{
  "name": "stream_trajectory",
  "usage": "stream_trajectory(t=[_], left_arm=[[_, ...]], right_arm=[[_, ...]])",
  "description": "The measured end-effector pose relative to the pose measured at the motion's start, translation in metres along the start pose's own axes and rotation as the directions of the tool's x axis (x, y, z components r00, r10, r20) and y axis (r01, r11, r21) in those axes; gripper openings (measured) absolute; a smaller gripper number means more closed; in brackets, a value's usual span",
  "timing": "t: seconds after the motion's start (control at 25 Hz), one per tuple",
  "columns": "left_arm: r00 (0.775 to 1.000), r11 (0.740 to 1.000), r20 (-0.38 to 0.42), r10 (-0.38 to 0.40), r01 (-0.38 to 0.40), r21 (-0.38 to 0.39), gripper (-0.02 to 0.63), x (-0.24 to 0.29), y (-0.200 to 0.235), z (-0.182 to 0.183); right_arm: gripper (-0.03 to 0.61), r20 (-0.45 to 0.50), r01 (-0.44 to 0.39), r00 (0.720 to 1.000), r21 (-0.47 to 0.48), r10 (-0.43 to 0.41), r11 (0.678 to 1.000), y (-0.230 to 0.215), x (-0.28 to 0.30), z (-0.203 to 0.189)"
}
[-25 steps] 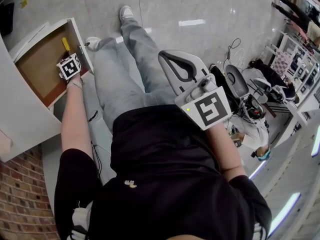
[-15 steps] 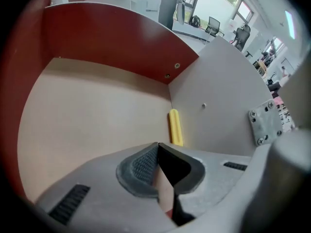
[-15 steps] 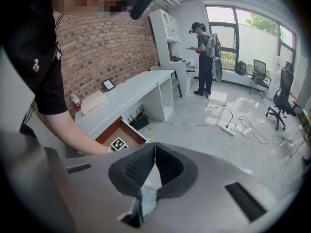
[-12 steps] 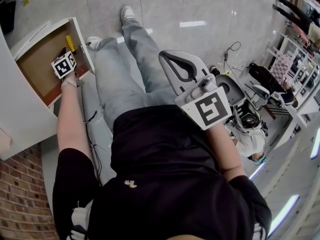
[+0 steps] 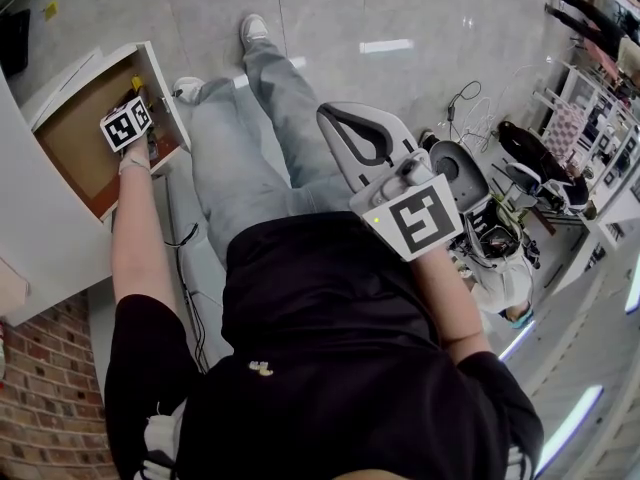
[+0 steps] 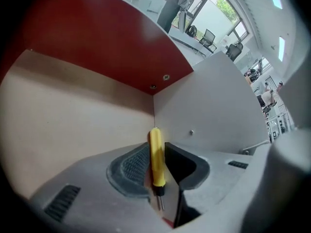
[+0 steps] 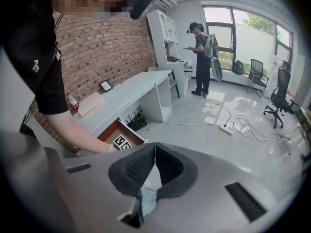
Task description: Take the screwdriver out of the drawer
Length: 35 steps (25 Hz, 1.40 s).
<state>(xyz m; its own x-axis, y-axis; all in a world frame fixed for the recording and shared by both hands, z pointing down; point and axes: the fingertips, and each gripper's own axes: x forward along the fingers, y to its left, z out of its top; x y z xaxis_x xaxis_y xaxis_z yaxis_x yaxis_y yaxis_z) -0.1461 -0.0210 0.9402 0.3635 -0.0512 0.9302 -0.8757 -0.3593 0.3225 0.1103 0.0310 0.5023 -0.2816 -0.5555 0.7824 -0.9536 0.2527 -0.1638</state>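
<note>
The left claw (image 6: 157,154) pinches the yellow screwdriver (image 6: 155,165) by its handle, near a corner of the open drawer (image 6: 68,115). The right claw (image 7: 154,155) is pressed together on nothing.

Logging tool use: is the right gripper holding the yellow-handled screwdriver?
No, the right gripper has its jaws together on nothing; the yellow-handled screwdriver is clamped in the left gripper.
</note>
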Motion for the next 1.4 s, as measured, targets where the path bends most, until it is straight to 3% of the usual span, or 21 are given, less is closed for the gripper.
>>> stream_trajectory(t=[0.4,0.76,1.12,1.4], left_arm=[[0.999,1.0,-0.046,0.004,-0.004,0.01,0.077,0.007,0.002,-0.002],[0.985,0.985,-0.009,0.173,-0.173,-0.017,0.077,-0.016,0.022,-0.002],[0.967,0.967,-0.022,0.255,-0.254,0.027,0.081,-0.006,0.022,0.0],[0.968,0.968,-0.016,0.251,-0.251,0.019,0.077,-0.01,0.023,0.0]], right_arm=[[0.012,-0.009,0.003,1.0,0.009,-0.003,1.0,-0.001,0.003,0.0],[0.012,-0.016,-0.003,1.0,0.001,0.003,1.0,-0.005,0.006,0.008],[0.012,-0.022,-0.012,1.0,0.003,0.012,1.0,-0.011,0.01,0.007],[0.012,-0.015,-0.017,1.0,0.006,0.017,1.0,-0.016,0.006,0.006]])
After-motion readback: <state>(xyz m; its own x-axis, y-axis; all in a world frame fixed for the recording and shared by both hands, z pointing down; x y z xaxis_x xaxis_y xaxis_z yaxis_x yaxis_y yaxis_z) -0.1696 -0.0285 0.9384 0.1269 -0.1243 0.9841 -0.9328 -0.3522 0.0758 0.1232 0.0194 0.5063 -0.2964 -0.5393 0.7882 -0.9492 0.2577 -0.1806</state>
